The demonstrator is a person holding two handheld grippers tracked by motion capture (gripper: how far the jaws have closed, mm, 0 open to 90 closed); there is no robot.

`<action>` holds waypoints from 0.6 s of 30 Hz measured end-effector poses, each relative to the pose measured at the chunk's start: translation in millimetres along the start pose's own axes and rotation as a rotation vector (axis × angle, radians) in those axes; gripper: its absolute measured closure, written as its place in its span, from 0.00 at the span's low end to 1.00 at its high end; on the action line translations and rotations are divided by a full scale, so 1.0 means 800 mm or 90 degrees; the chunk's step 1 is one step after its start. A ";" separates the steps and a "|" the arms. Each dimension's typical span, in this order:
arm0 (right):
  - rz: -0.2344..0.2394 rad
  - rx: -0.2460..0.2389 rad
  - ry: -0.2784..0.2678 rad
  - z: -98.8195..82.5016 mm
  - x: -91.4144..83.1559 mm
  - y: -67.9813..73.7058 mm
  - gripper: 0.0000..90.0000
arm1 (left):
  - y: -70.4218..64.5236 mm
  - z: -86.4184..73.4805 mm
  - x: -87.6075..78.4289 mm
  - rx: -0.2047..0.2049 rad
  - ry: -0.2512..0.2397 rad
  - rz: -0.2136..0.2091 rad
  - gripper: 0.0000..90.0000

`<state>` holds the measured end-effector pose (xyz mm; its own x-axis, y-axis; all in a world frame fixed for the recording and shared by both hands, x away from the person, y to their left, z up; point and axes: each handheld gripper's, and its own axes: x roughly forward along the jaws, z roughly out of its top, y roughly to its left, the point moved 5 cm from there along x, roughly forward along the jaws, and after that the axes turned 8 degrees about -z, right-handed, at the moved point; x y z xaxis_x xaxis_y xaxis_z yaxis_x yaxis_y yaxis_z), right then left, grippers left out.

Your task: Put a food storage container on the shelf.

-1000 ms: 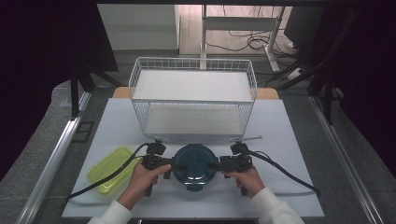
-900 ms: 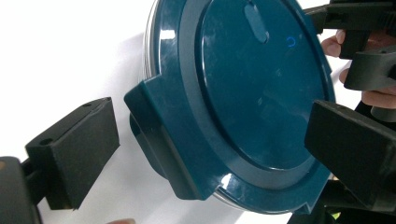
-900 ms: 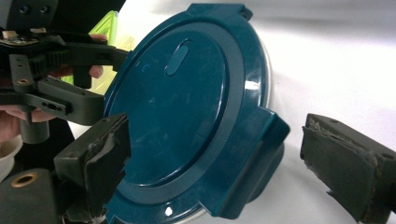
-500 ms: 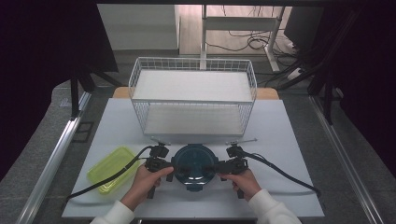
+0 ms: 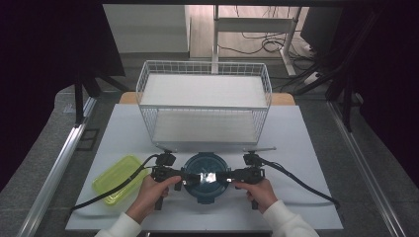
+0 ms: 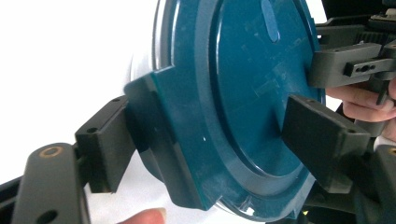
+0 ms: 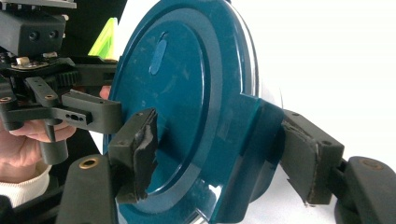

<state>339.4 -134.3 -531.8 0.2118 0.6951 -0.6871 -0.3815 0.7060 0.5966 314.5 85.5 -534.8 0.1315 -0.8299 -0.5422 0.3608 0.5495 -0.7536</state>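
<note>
Left gripper view: teal lid (image 6: 243,107) cut off at top edge, container body under it mostly hidden by the lid. Right gripper view: lid's lower rim runs off the bottom edge; yellow-green container (image 7: 108,39) is just a sliver at upper left behind the lid. High view: forearms cropped at bottom edge.

Overhead light is falling evenly on the white table (image 5: 316,163), leaving the surrounding room sinking into black. In both gripper views the background is blowing out to pure white (no detail surviving), while glare is streaking the teal lid (image 6: 243,93) and near jaws are blurring softly.
</note>
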 end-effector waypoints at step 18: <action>-0.005 0.023 -0.021 0.000 -0.009 0.011 0.40 | -0.016 0.000 -0.019 0.021 -0.046 0.026 0.37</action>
<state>334.4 -133.3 -522.0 0.2445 0.6935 -0.6777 -0.3474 0.7152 0.6065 307.8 90.8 -517.1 0.2132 -0.8120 -0.5434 0.3834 0.5811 -0.7179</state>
